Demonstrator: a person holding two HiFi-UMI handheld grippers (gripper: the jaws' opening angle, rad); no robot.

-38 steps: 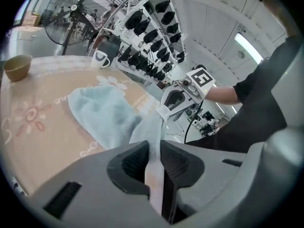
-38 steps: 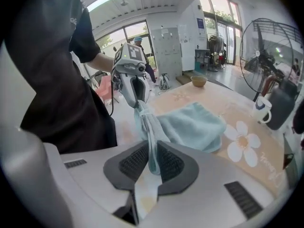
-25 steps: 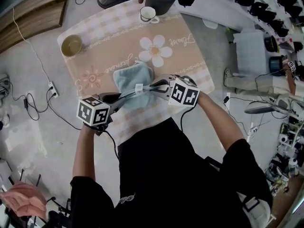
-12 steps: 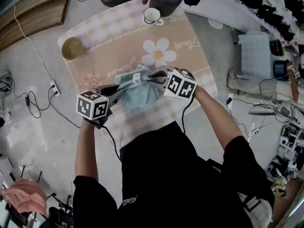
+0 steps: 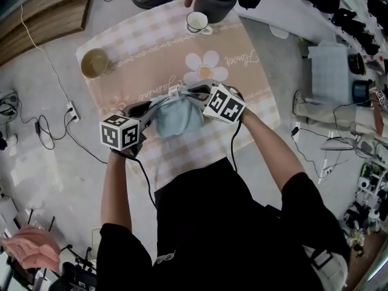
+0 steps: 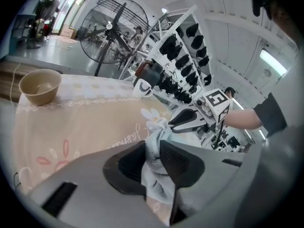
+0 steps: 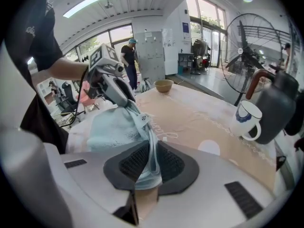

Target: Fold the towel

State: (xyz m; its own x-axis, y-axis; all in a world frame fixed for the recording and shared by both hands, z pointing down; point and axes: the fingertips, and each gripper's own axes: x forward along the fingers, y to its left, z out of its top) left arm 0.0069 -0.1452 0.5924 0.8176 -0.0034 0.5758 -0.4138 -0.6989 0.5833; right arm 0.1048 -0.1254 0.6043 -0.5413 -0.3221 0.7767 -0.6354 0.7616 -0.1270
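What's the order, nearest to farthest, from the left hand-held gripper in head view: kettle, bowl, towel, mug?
From the left hand-held gripper:
1. towel, clamped in its jaws.
2. bowl, up-left in the view.
3. mug, top centre.
4. kettle, just behind the mug.

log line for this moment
step: fold towel | left hand-held gripper: shut on towel | right hand-held gripper: shut on towel | towel: on tablecloth

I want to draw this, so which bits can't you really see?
- Towel corners: both gripper views, pinched between the jaws' pads.
- Towel's label print: right gripper view, too small.
- Kettle top: head view, cut off by the top edge.
- Tablecloth near edge: head view, partly behind the person's body.
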